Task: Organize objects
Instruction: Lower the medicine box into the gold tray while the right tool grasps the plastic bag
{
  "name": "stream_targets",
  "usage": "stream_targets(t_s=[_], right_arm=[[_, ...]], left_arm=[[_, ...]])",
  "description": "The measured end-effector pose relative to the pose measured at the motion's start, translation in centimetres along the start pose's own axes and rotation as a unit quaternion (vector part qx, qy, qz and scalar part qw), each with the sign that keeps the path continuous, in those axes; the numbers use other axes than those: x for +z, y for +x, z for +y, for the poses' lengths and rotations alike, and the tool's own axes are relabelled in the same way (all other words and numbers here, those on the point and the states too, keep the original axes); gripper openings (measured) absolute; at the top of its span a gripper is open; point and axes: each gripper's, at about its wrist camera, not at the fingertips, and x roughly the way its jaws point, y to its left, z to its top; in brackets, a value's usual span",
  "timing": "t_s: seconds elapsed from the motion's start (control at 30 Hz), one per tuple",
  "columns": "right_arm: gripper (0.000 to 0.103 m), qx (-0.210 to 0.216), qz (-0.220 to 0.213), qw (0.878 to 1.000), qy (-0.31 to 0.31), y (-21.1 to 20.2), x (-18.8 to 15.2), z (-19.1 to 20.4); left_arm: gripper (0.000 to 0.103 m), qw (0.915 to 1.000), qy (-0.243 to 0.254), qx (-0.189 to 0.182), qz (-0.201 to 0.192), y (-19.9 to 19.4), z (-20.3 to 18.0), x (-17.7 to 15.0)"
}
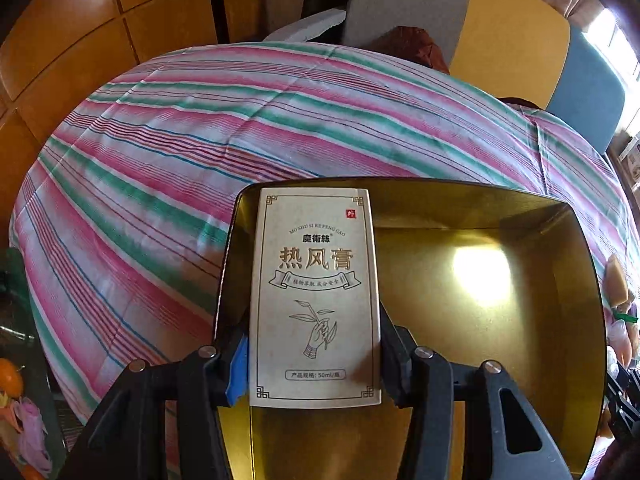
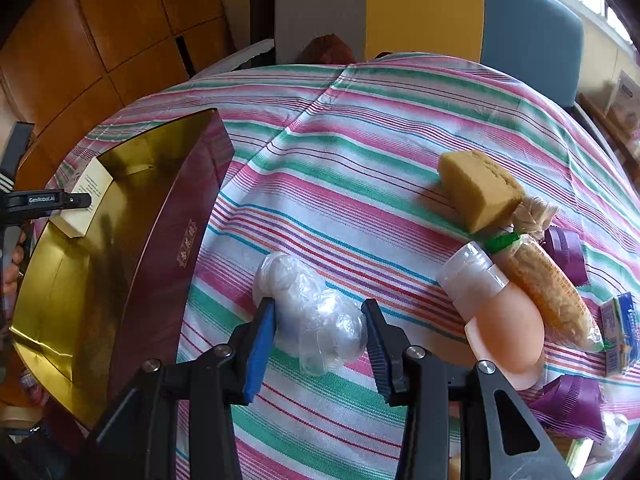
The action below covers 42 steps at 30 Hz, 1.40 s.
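Note:
My left gripper [image 1: 314, 352] is shut on a cream carton with gold Chinese print [image 1: 314, 296] and holds it over the left side of a gold-lined box [image 1: 500, 320]. In the right wrist view the same carton [image 2: 86, 200] sits in the left gripper [image 2: 76, 202] above that box, which has a maroon outer wall [image 2: 160, 280]. My right gripper [image 2: 318, 332] is open, its fingers on either side of a clear crumpled plastic bundle [image 2: 312, 312] that lies on the striped tablecloth [image 2: 360, 140].
To the right lie a yellow sponge [image 2: 480, 192], a peach bottle with a clear cap [image 2: 492, 308], a netted yellow pack [image 2: 548, 288], a small blue carton [image 2: 622, 332] and purple wrappers [image 2: 568, 404]. Chairs [image 2: 424, 8] stand behind the table.

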Motion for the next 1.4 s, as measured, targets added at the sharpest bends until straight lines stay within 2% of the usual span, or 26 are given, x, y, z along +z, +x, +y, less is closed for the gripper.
stream_targets(t_s=[0.2,0.27,0.33,0.43,0.67,0.77,0.9,1.13,1.3,1.4], right_arm=[[0.044,-0.011,0.003,1.000,0.000,0.1,0.0,0.2],[0.044,-0.015,0.004,1.000,0.003,0.2,0.0,0.3],[0.044,-0.019,0.005,1.000,0.006,0.2,0.0,0.3],[0.044,-0.028,0.007,1.000,0.008,0.2,0.1,0.5],[0.044,-0.049,0.013,0.999,0.010,0.4,0.1,1.1],[0.044,-0.053,0.014,0.998,0.013,0.3,0.1,1.1],[0.044,-0.063,0.016,0.998,0.011,0.3,0.0,1.4],[0.044,-0.072,0.021,0.997,0.015,0.2,-0.1,1.5],[0.044,-0.077,0.021,0.997,0.015,0.0,-0.1,1.6],[0.044,-0.079,0.021,0.997,0.015,-0.2,-0.1,1.6]], left_arm=[[0.055,0.9999,0.010,-0.004,-0.006,-0.3,0.1,0.4],[0.060,0.9998,0.015,-0.015,-0.004,-0.7,0.0,0.4],[0.070,0.9997,0.020,-0.013,-0.009,-1.2,-0.1,0.2],[0.071,0.9991,0.029,-0.017,-0.024,-2.3,-0.4,-0.2],[0.071,0.9967,0.039,0.014,-0.070,-5.6,0.4,-2.3],[0.066,0.9963,0.043,0.018,-0.072,-6.6,1.4,-3.5],[0.054,0.9971,0.042,-0.016,-0.062,-6.9,2.1,-5.0],[0.053,0.9950,0.047,-0.083,-0.031,-5.0,-0.2,-5.0],[0.053,0.9980,0.021,-0.057,-0.016,-3.0,0.3,-4.0],[0.050,0.9987,0.015,-0.042,-0.024,-3.0,1.1,-3.6]])
